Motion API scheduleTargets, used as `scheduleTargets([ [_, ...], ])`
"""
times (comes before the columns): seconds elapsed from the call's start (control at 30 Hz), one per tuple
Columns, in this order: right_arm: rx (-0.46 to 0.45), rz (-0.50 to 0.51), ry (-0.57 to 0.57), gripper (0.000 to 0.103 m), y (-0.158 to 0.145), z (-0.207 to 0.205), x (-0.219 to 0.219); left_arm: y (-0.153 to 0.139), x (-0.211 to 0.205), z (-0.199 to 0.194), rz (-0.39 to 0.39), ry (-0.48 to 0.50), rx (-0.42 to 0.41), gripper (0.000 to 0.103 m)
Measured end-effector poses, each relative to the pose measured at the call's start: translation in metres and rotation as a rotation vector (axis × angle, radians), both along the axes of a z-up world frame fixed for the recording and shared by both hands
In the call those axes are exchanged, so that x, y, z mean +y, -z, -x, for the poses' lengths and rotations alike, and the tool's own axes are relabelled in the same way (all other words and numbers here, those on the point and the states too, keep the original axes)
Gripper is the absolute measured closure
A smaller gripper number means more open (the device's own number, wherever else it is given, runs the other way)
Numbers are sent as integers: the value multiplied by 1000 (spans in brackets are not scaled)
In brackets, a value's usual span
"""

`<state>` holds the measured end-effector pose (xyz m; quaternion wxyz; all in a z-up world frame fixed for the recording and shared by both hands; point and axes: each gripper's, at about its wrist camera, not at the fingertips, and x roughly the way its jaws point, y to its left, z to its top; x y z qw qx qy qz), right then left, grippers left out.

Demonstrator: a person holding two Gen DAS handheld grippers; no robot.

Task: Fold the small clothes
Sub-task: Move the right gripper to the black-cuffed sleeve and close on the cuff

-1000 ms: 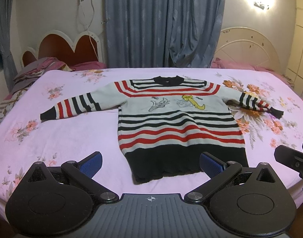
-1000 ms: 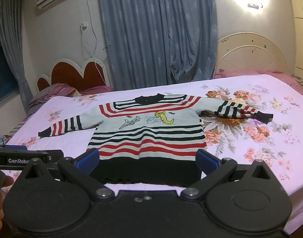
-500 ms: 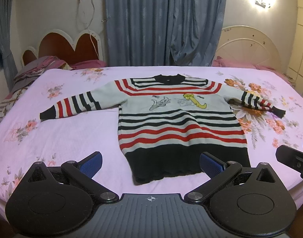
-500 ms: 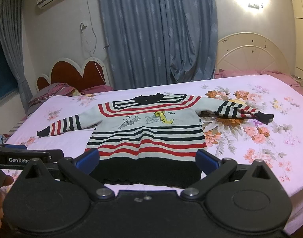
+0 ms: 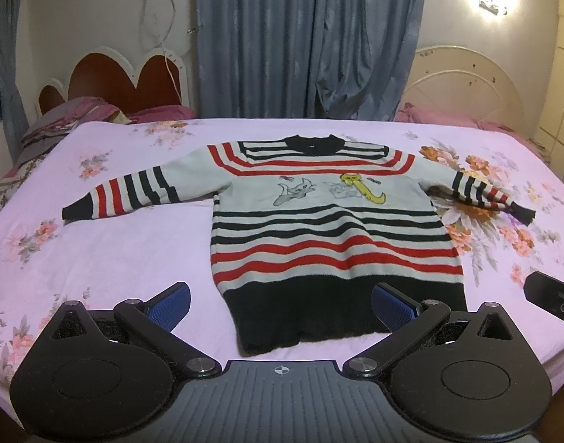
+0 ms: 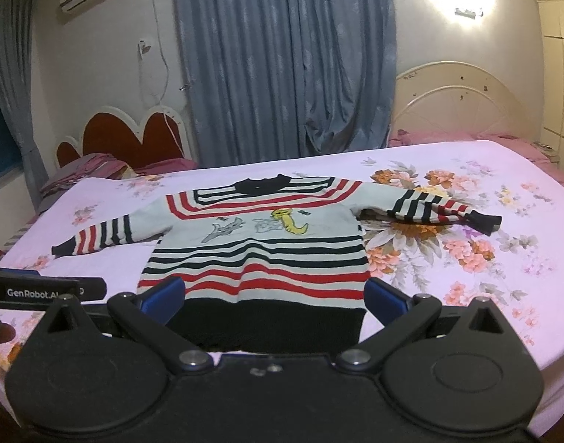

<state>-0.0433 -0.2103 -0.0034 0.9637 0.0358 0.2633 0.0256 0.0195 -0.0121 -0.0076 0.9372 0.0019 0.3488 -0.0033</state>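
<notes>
A small striped sweater (image 5: 319, 229) in white, red and black lies flat and face up on the bed, with both sleeves spread out; it also shows in the right wrist view (image 6: 260, 254). Its black hem (image 5: 341, 313) is nearest to me. My left gripper (image 5: 282, 304) is open and empty, just short of the hem. My right gripper (image 6: 274, 295) is open and empty, held in front of the hem. The right gripper's body shows at the right edge of the left wrist view (image 5: 551, 295).
The bed has a pink floral sheet (image 5: 97, 251). Folded bedding (image 5: 60, 125) lies at the far left by a red heart-shaped headboard (image 5: 123, 81). A white headboard (image 5: 463, 85) and blue curtains (image 5: 304, 37) stand behind the bed.
Both views have shifted slightly; the sweater sits a little differently in frame. Both grippers stay open and the sweater has not moved on the bed.
</notes>
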Motion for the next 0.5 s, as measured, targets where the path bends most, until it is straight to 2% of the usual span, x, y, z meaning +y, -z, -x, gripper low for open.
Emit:
scheduleTargets([
  [0.23, 2, 7, 19, 1, 6, -23, -14, 8, -11, -28, -21, 7, 7, 0],
  [0.5, 15, -27, 53, 1, 15, -67, -42, 19, -21, -76, 11, -9, 38, 0],
])
